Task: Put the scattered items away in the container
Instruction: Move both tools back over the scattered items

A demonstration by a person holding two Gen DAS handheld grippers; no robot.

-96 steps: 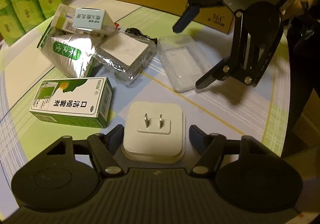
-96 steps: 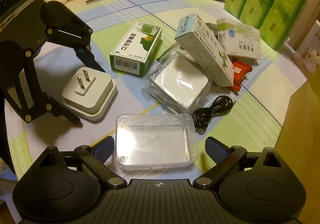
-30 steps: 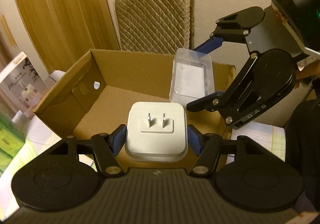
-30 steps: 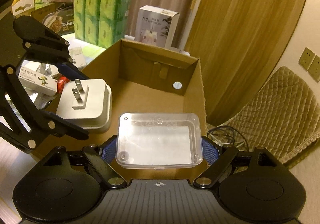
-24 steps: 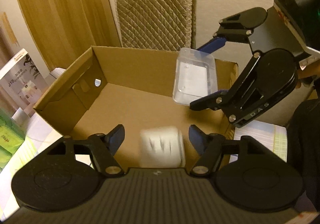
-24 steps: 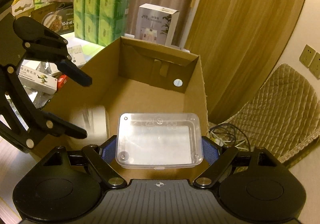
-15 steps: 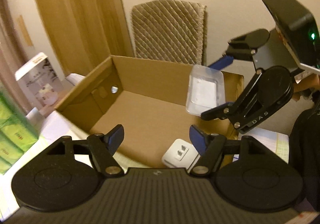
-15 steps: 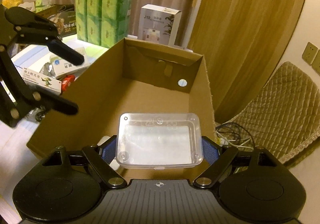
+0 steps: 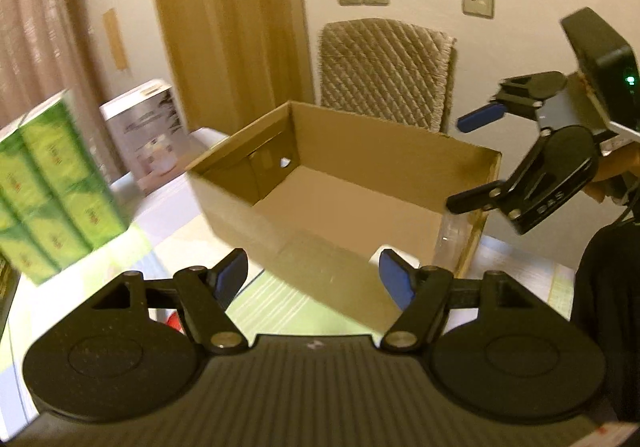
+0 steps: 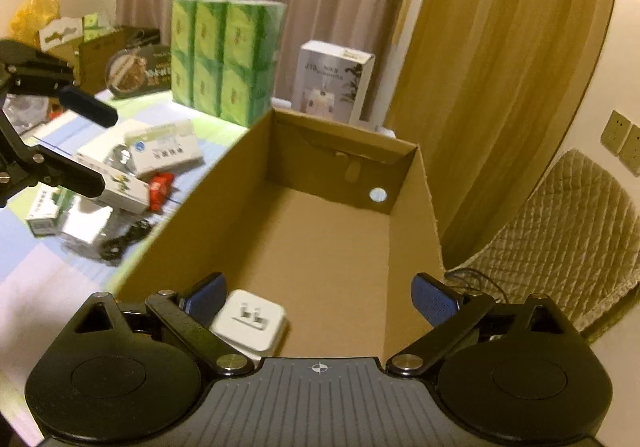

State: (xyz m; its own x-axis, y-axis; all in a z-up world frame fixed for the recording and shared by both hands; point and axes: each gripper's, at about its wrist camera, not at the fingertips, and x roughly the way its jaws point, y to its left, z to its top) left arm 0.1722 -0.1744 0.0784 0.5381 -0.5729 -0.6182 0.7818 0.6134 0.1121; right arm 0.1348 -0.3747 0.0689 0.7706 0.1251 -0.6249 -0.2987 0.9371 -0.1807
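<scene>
An open cardboard box stands on the table. The white plug adapter lies prongs up on the box floor, near the front corner. A faint clear plastic case shows against the box's right inner wall in the left wrist view; the right wrist view does not show it. My left gripper is open and empty, short of the box's near wall. Over the box's near end my right gripper is open and empty too. Each gripper shows in the other's view: right, left.
Medicine boxes, a red packet, a black cable and a silver bag lie on the table left of the box. Green tissue packs and a white carton stand behind. A quilted chair is beyond.
The left gripper let go of the plug, which dropped into the box, then drew back. The right gripper has just opened and the clear case has left its fingers.
</scene>
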